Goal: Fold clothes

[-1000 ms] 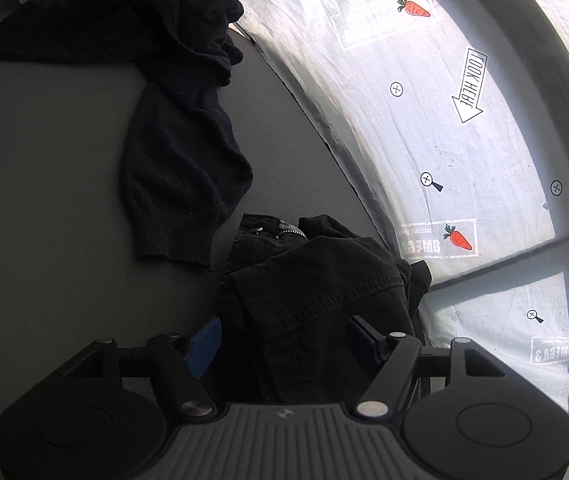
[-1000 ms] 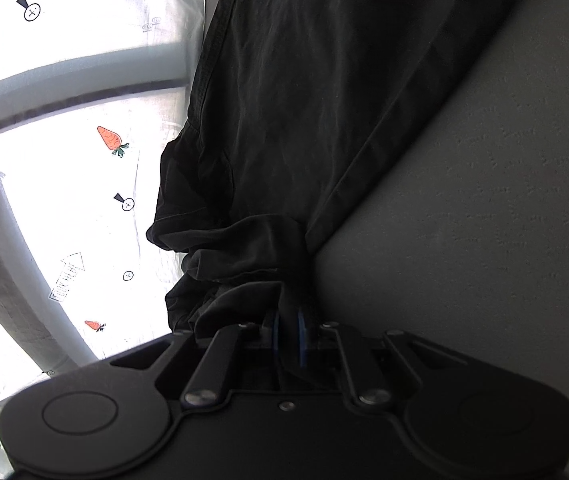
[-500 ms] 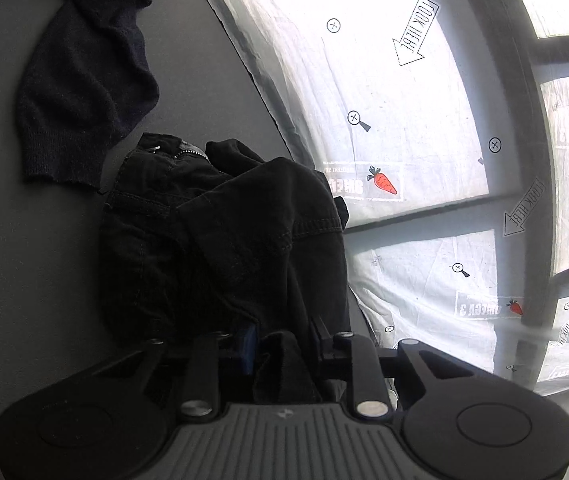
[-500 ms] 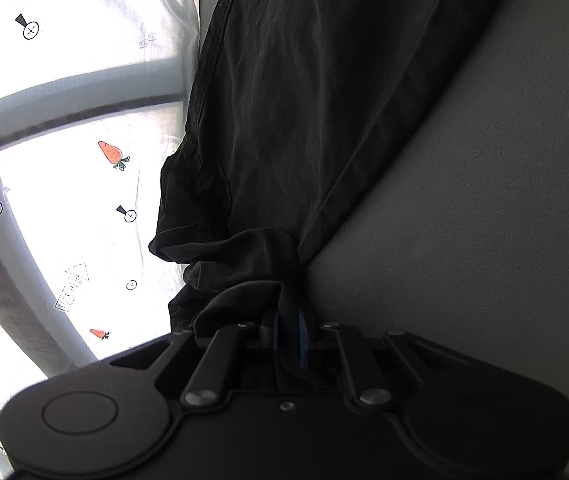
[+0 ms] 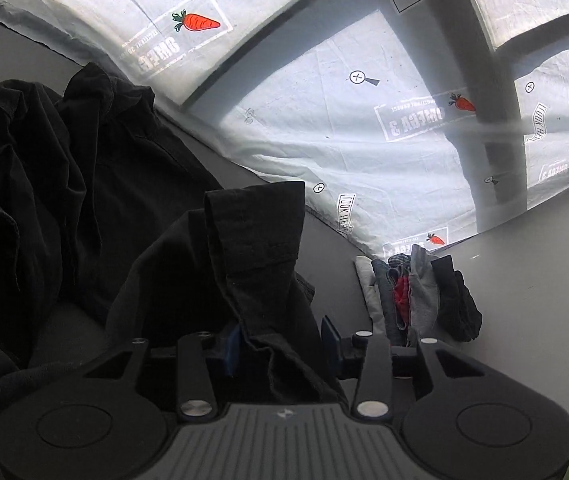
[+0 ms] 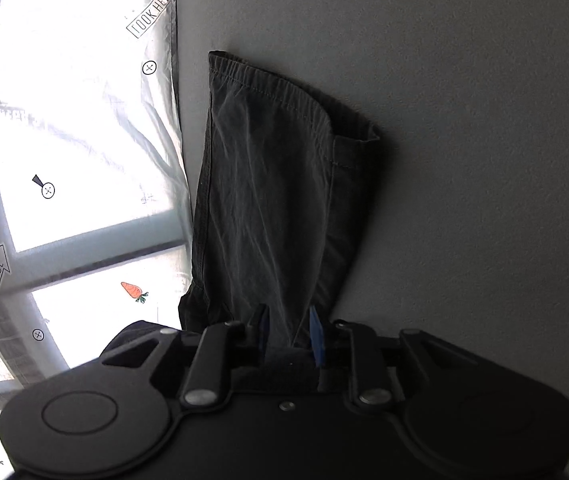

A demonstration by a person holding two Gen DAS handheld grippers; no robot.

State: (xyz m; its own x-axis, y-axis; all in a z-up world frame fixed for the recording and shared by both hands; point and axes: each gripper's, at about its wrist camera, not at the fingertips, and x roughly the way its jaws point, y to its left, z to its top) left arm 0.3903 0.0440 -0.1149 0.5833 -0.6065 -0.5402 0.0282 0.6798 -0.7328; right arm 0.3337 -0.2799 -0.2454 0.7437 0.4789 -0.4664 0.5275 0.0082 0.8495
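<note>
The grey table (image 5: 544, 320) is filling most of both views, with a white plastic sheet (image 5: 364, 140) printed with carrots, arrows and crosshair marks hanging along its far edge and light coming through it. In the right wrist view the same table (image 6: 464, 120) and sheet (image 6: 84, 140) are showing.

The black garment (image 5: 104, 200) is lying crumpled on the table at the left of the left wrist view, and one hemmed part of it is rising up between the fingers of the left gripper (image 5: 280, 340). Its jaws are standing apart, a blue pad on either side of the cloth with a gap at the right one, so they are not clamping it.

In the right wrist view a folded stretch of the black garment (image 6: 268, 200) is lying on the table just beside the sheet, its stitched, gathered edge at the far end. The right gripper (image 6: 288, 332) is sitting over the near end, jaws parted a little with the cloth passing between the blue pads; whether the pads are pressing the fabric I cannot tell.

A small pile of other clothes (image 5: 416, 296), white, blue, red, grey and black, is sitting on the table near the sheet, well apart from the garment
</note>
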